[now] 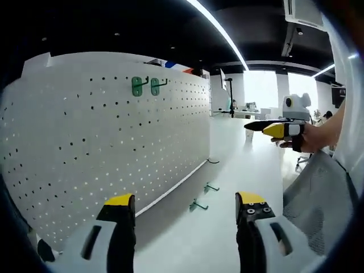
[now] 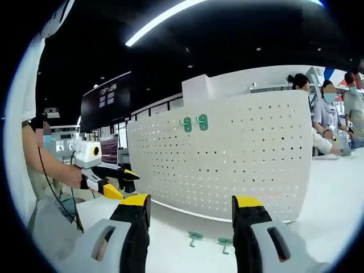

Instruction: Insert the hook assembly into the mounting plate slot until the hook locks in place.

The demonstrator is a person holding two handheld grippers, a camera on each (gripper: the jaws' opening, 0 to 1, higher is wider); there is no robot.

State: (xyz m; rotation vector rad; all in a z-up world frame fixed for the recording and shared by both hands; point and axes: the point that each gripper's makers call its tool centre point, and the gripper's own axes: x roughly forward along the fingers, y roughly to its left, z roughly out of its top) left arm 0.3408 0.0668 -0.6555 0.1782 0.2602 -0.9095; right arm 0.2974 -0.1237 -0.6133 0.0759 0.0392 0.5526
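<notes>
Both grippers (image 1: 185, 207) (image 2: 190, 206) gape empty. Drop onto a loose hook (image 1: 198, 205) at 6 o'clock below the pegboard (image 1: 108, 148); pinch its stem squarely.

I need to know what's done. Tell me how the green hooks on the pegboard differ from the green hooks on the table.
The two hooks on the pegboard are mounted high on the upright white pegboard, side by side. The two hooks on the table lie loose on the white table at the board's foot, apart from each other. The mounted pair show broad back plates; the loose pair look thin, lying flat. All four are green.
</notes>
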